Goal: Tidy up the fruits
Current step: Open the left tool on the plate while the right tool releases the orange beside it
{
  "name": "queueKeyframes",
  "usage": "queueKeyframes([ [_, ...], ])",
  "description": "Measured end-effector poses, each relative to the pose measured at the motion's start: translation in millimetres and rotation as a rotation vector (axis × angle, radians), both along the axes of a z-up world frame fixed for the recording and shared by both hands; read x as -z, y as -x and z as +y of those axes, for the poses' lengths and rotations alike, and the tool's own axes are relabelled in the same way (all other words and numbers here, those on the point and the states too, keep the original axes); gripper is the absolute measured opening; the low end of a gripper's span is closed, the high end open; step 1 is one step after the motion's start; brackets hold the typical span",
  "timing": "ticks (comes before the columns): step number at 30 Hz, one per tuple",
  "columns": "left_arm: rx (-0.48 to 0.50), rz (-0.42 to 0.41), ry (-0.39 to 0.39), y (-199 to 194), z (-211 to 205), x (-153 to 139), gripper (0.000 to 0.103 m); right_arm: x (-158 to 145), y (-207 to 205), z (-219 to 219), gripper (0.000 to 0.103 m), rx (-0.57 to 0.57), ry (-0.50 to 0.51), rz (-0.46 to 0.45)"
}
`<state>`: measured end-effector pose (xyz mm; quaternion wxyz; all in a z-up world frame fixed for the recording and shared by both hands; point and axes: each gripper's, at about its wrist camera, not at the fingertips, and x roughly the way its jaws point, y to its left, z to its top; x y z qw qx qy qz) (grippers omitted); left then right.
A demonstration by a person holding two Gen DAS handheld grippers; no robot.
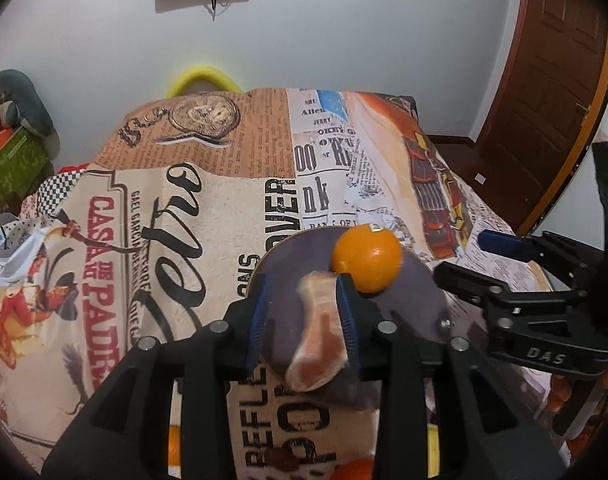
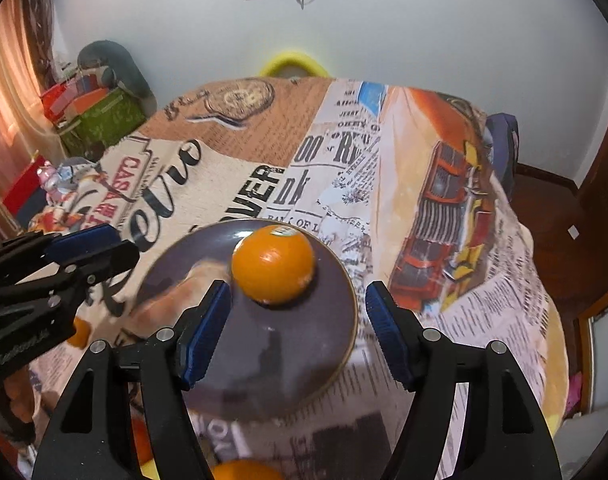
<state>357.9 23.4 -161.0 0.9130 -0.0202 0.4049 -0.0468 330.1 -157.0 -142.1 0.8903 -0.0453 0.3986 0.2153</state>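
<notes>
An orange with a small sticker sits on a dark round plate on the printed tablecloth. In the left wrist view my left gripper is open above the plate's near edge, and a pale pinkish-orange elongated fruit, motion-blurred, lies against its right pad and looks loose between the fingers. In the right wrist view this fruit is a blur left of the orange. My right gripper is open and empty above the plate, just short of the orange.
More oranges lie at the near edge. The table is covered by a collage-print cloth. Boxes and clutter stand at the left, a wooden door at the right, a yellow ring behind the table.
</notes>
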Motion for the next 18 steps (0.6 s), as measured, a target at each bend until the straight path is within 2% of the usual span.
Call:
queueKeyframes([
  [6, -0.016, -0.030, 0.002, 32, 11, -24, 0.035, -18, 38, -9, 0.067, 0.011, -0.003, -0.052],
  [9, -0.028, -0.034, 0.009, 46, 20, -30, 0.038, -20, 53, -13, 0.067, 0.020, -0.009, -0.062],
  [15, -0.047, -0.021, -0.009, 79, 32, -31, 0.041, -19, 85, -17, 0.068, 0.014, 0.012, -0.077],
  [18, -0.053, -0.007, 0.013, 95, 35, -26, 0.044, -13, 100, -19, 0.068, 0.022, 0.020, -0.077],
])
